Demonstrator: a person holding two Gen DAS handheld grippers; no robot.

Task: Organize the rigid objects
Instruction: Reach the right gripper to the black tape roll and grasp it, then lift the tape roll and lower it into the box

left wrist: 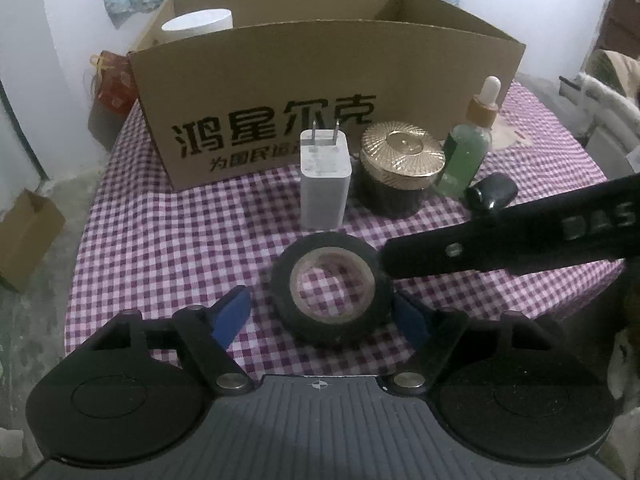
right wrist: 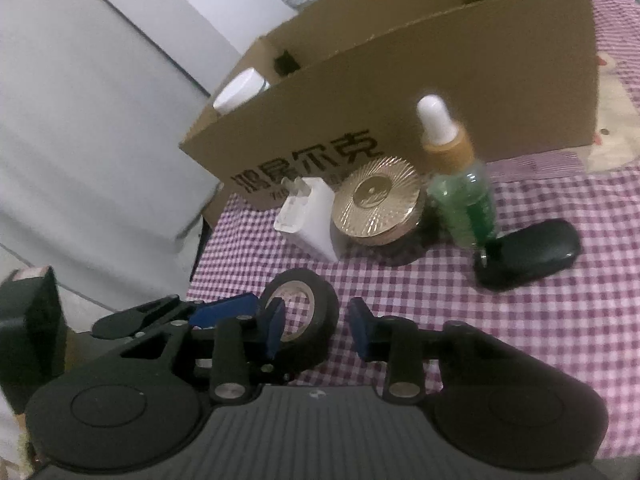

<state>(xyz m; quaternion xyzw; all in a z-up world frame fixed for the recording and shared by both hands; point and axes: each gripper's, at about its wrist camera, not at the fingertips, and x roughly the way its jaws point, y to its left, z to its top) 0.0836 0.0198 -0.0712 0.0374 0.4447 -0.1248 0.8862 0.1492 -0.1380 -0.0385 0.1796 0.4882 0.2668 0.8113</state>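
A black tape roll lies flat on the checked tablecloth between the open blue pads of my left gripper. Behind it stand a white plug charger, a gold-lidded dark jar, a green dropper bottle and a black car key. My right gripper is open just above and right of the tape roll; its arm crosses the left wrist view. The charger, jar, bottle and key lie ahead of it.
An open cardboard box with black print stands behind the row; a white round container sits inside it. The table edge drops off at the left, where a small carton stands on the floor.
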